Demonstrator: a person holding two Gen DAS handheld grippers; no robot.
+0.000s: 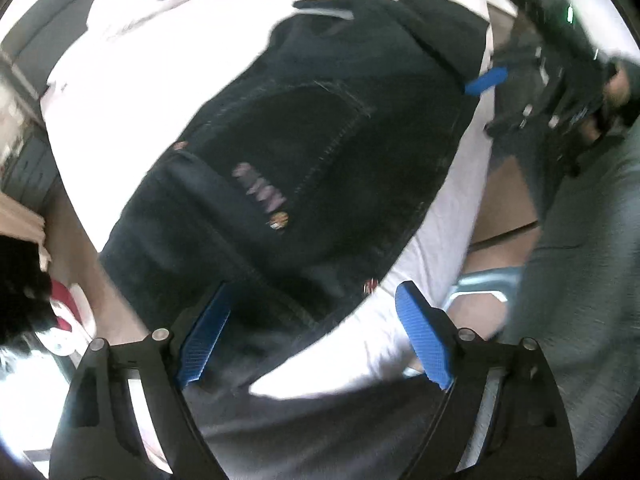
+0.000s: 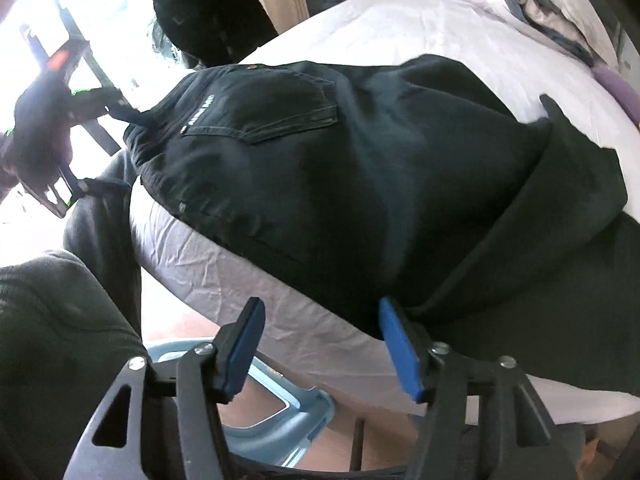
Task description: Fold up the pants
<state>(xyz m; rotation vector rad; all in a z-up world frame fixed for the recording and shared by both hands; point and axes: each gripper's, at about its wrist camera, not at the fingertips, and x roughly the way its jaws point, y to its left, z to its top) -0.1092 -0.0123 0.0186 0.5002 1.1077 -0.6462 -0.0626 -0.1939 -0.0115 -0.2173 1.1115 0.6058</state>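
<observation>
Black denim pants (image 2: 320, 168) lie folded over on the white-sheeted bed (image 2: 360, 28) near its edge, back pocket facing up. Left gripper (image 1: 316, 336) hangs spread wide over the waistband end, pinching nothing. Right gripper (image 2: 320, 348) is spread too, at the fold's edge, one blue pad (image 2: 396, 344) against the fabric.

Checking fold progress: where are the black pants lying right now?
In both wrist views the black pants lie folded on the white bed sheet near its front edge, just ahead of the open left gripper and right gripper.
</observation>
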